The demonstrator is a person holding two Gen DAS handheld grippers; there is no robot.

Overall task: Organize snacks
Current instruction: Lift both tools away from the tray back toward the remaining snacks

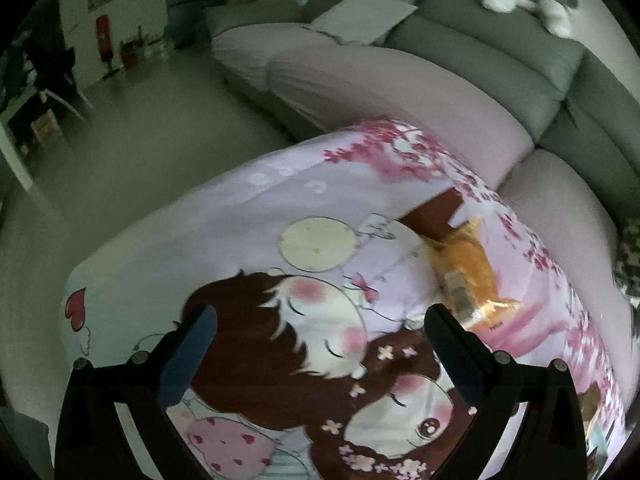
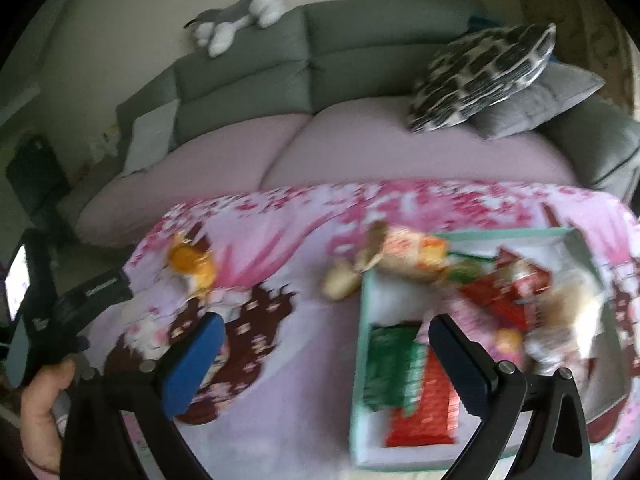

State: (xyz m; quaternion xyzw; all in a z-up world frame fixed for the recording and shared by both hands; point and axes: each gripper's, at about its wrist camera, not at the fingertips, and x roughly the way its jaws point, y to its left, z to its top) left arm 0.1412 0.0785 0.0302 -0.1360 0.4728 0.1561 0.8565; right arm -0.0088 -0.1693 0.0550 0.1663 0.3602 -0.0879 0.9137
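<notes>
An orange snack packet lies on the pink cartoon cloth, just ahead and right of my open, empty left gripper. It also shows in the right wrist view at the left. A teal tray holds red and green snack packs. A pale wrapped snack rests over the tray's far left corner. My right gripper is open and empty, above the tray's left edge. The left gripper's body shows at far left, held by a hand.
A grey sofa with pink seat covers runs behind the cloth. A patterned cushion and a plush toy sit on it. Bare floor and a chair lie to the left.
</notes>
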